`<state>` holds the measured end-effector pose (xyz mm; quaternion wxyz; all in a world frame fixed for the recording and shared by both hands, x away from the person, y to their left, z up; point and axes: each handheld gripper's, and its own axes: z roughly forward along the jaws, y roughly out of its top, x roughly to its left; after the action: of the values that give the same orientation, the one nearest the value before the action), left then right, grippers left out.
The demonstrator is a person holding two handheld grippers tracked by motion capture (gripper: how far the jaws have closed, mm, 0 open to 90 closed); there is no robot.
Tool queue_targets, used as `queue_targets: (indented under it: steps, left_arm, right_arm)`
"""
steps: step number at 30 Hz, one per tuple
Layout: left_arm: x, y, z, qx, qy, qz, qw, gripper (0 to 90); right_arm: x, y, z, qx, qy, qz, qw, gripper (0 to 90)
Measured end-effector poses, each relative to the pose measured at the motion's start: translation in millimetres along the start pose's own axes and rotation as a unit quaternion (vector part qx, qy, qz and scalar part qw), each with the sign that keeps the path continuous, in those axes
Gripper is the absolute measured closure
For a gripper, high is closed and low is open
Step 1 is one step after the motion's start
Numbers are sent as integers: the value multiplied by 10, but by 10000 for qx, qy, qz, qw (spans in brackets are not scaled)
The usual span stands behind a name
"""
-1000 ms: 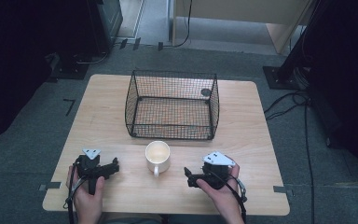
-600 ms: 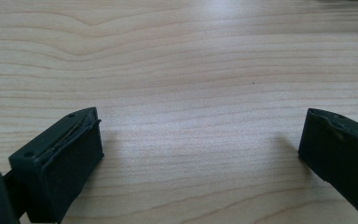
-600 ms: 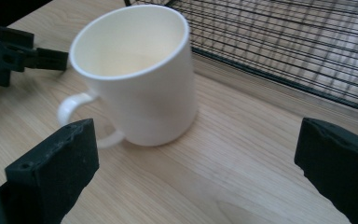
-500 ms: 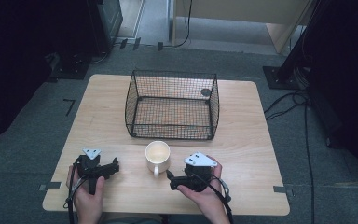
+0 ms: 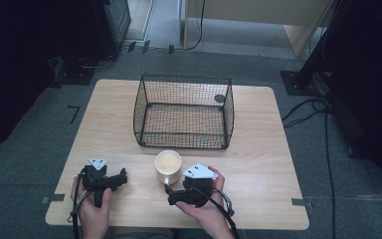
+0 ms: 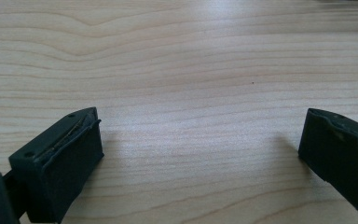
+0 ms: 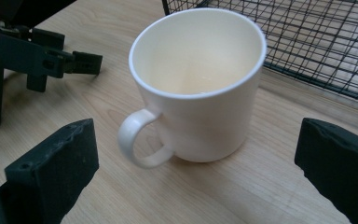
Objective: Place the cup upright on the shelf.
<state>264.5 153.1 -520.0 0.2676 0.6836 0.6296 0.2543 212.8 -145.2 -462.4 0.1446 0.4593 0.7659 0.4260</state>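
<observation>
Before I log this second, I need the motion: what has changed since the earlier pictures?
The right gripper slid left along the table's near edge and now sits just short of the mug, jaws wide open and aimed at its handle side; nothing has been gripped. The left gripper, open on the bare wood, the mug and the wire basket stayed where they were.

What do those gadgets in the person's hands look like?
Each hand holds a black, pistol-shaped tool. The left gripper and right gripper each carry a grey three-cornered plate on top and trail a black cable back along the forearm. Close up, the jaws are two chunky matte black blocks. No sleeves reach the wrists.
</observation>
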Motion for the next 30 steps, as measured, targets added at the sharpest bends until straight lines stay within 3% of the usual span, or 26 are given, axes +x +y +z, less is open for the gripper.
queue_targets:
  steps: [7, 10, 12, 15, 16, 21, 23, 25, 30]
  left_arm:
    - [0, 0, -1, 5, -10, 6, 10000, 0]
    - [-1, 0, 0, 1, -7, 6, 10000, 0]
    - [1, 1, -1, 9, -16, 37, 10000, 0]
    - [-2, 2, 0, 10, -22, 42, 10000, 0]
    - [-5, 3, 2, 4, -23, 42, 10000, 0]
    - [-7, 3, 2, 3, -23, 39, 10000, 0]
    - [-7, 3, 2, 3, -24, 40, 10000, 0]
    - [-7, 3, 2, 3, -24, 41, 10000, 0]
    - [-8, 3, 2, 4, -37, 58, 10000, 0]
  right_arm:
    - [46, -35, 117, 210, -287, -110, 9993, 0]
    - [16, -55, 142, 234, -243, -99, 9994, 6]
    - [-5, -80, 140, 235, -300, -146, 9992, 61]
    - [-30, -107, 130, 213, -392, -155, 9989, 77]
    - [-49, -127, 114, 154, -319, -164, 9992, 142]
    - [-65, -141, 90, 48, -390, -243, 9989, 224]
    - [-94, -147, 74, 47, -336, -191, 9992, 341]
    - [-152, -160, 36, -37, -229, -182, 9996, 552]
    - [-216, -140, 21, 52, -163, -353, 9992, 664]
